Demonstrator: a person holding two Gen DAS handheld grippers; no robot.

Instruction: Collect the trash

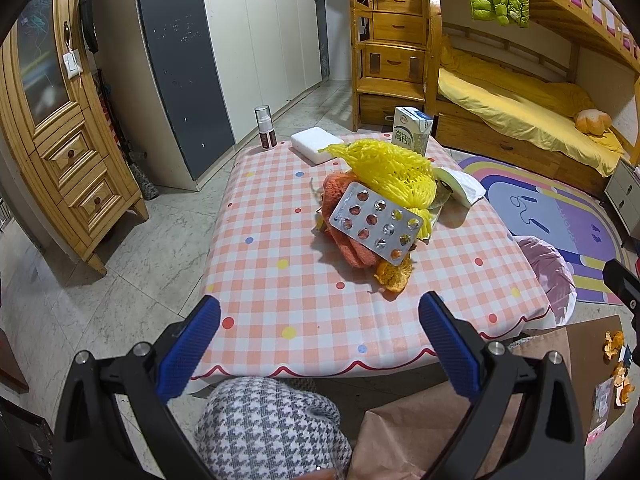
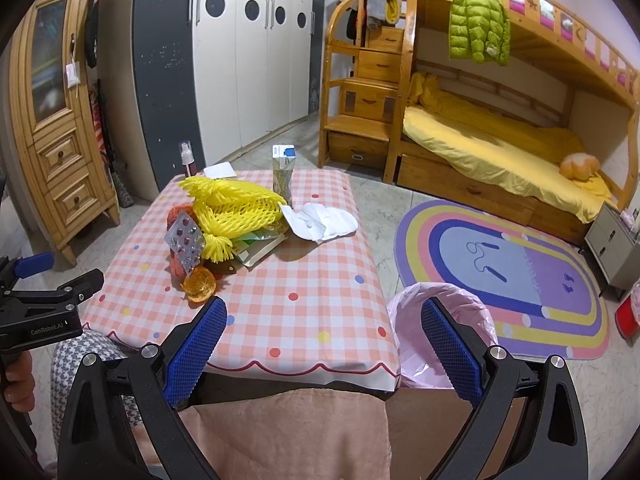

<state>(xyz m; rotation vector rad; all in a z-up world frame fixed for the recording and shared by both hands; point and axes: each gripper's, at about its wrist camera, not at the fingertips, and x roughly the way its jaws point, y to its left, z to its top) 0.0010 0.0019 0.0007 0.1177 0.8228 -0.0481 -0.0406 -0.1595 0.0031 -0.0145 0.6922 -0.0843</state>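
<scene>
Trash heap sits mid-table on the checked cloth [image 1: 280, 292], ahead of both tools; left gripper [image 1: 320, 320] and right gripper [image 2: 324, 320] both gape wide, empty, at the near edge. Pill sheet [image 1: 376, 224] leans on yellow foam net [image 1: 388, 172], long axis running far-left to near-right; orange peel [image 1: 394, 274] is nearest item, straight ahead of left jaws. Pink-lined bin [image 2: 412, 344] stands right of table, so right tool is closer to it; left looks better placed for the peel.

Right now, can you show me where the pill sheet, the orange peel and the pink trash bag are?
pill sheet [image 1: 376, 223], left wrist view, middle of the foil.
orange peel [image 1: 394, 274], left wrist view, curled rind.
pink trash bag [image 2: 408, 344], right wrist view, left rim.
</scene>
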